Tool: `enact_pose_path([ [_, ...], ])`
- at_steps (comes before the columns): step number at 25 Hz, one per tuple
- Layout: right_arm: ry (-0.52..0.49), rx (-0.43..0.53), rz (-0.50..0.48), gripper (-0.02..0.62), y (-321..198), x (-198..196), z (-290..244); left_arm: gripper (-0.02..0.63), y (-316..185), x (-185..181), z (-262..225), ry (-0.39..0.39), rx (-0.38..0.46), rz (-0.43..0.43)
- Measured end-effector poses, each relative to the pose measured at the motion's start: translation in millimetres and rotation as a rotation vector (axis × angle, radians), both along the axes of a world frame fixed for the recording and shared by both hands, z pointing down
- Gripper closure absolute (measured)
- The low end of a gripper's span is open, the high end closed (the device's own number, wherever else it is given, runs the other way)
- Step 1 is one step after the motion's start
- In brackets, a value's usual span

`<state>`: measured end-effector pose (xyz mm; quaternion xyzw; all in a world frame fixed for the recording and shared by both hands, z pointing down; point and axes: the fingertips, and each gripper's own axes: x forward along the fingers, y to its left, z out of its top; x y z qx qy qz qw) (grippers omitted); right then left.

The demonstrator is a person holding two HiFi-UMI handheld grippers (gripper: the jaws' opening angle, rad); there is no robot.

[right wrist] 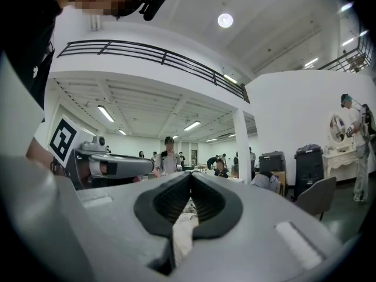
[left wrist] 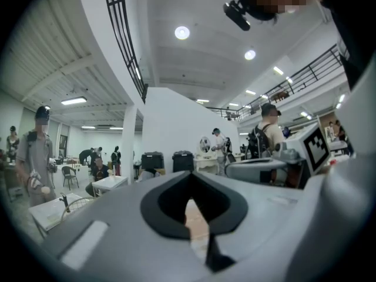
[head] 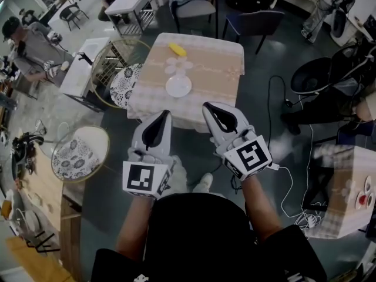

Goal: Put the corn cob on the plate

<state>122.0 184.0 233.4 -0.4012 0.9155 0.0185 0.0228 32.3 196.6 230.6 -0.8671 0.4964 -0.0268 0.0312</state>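
Observation:
In the head view the yellow corn cob point(head: 177, 50) lies near the far edge of a table with a beige cloth point(head: 217, 81). A white plate point(head: 178, 86) sits nearer me on that table, just past a white flower shape point(head: 178, 66). Both grippers are held level in front of the table's near edge, well short of the cob and plate. My left gripper point(head: 166, 114) has its jaws meeting at the tip with nothing between them, and so does my right gripper point(head: 207, 106). The left gripper view point(left wrist: 189, 174) and right gripper view point(right wrist: 190, 174) show only closed jaws and a strip of cloth.
Two round patterned tables point(head: 79, 153) point(head: 125, 84) stand at the left. Chairs point(head: 197, 7) point(head: 258, 22) sit beyond the table. A cable point(head: 281, 104) runs over the floor at the right, near another cloth-covered table point(head: 346, 187). Several people stand or sit around the hall.

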Motion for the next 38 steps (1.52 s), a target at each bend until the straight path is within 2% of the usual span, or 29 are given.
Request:
enact_pose_path([
  [10, 0.034, 0.015, 0.017, 0.594, -27.5, -14.9, -5.6, 0.598, -26.7, -13.8, -3.9, 0.022, 0.014, 0.015],
  [22, 0.042, 0.004, 0.047, 0.594, -92.0, -48.3, -4.1, 0.598, -94.2, -44.1, -4.8, 0.03, 0.022, 0.045],
  [31, 0.067, -0.007, 0.091, 0.594, -145.0, -73.2, -5.3, 0.598, -151.4, -77.2, -7.1, 0.051, 0.014, 0.065],
  [38, 0.06, -0.03, 0.16, 0.594, -170.9, -83.0, -4.9, 0.598, -174.2, -104.5, -8.4, 0.077, 0.008, 0.092],
])
